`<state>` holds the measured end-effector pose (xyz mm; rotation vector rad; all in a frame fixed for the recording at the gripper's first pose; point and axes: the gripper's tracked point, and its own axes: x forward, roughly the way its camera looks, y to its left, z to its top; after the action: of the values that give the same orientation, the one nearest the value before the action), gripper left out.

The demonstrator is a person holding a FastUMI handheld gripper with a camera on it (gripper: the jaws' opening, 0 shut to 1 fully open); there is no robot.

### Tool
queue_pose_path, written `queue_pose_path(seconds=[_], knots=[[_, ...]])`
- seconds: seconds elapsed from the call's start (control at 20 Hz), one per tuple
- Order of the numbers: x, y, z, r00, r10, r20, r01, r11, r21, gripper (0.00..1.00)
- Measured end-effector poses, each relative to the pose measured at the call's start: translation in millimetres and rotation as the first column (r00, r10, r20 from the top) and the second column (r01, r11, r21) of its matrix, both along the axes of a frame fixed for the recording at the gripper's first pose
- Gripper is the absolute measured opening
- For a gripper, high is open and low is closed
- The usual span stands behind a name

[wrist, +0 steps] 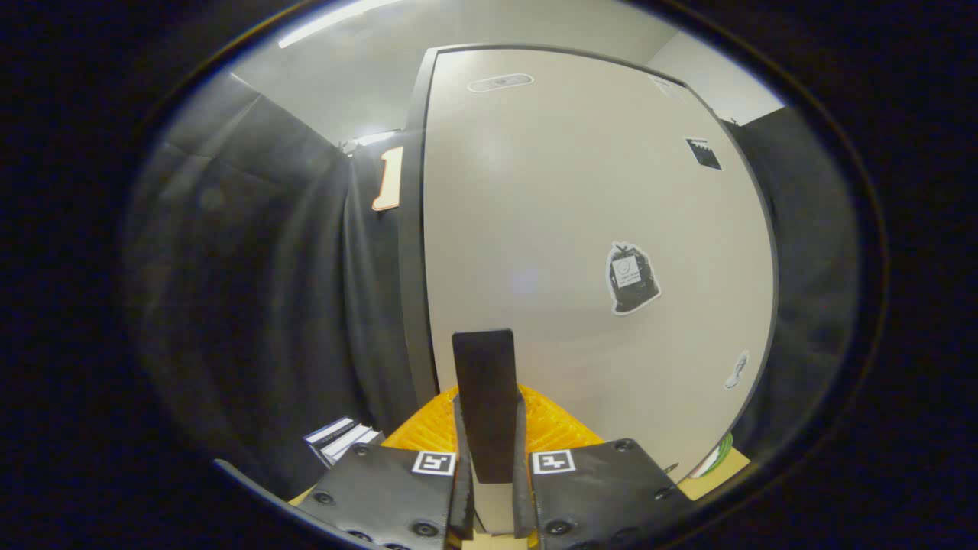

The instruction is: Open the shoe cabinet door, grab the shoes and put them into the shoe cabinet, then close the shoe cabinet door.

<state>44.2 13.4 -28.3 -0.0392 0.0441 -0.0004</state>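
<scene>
gripper (487, 428): my two fingers are drawn together on a flat dark upright piece (484, 405) that stands between them; both look pressed on its lower sides. i judge it is the door's pull or edge tab, not certain which.

just beyond the fingers: the shoe cabinet door (581, 214), pale, flat, close ahead, its dark frame edge running down the left side. it carries a bag-shaped sticker (631, 278) to the right and a small dark sticker (704, 153) further up. door appears shut or nearly so; i cannot see inside.

below the fingers an orange ribbed part (428, 428). near left, a small striped stack (341, 440) by the black cloth.

step in hand, my judgement: opening the door. next move calls for a steady pull toward me along the hinge arc, grip kept firm.
</scene>
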Motion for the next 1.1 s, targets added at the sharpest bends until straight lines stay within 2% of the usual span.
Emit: queue_pose_path(seconds=[0.15,0.45,0.7,1.1], knots=[[-2,-1,1,1.000,0.003,-0.010,-0.003,1.000,0.002,0.16],[-14,-2,4,1.000,0.026,-0.015,-0.026,1.000,0.006,0.16],[-42,-8,4,0.999,0.039,-0.014,-0.038,0.999,0.007,0.16],[-90,-28,13,0.994,0.104,-0.020,-0.104,0.995,0.006,0.16]])
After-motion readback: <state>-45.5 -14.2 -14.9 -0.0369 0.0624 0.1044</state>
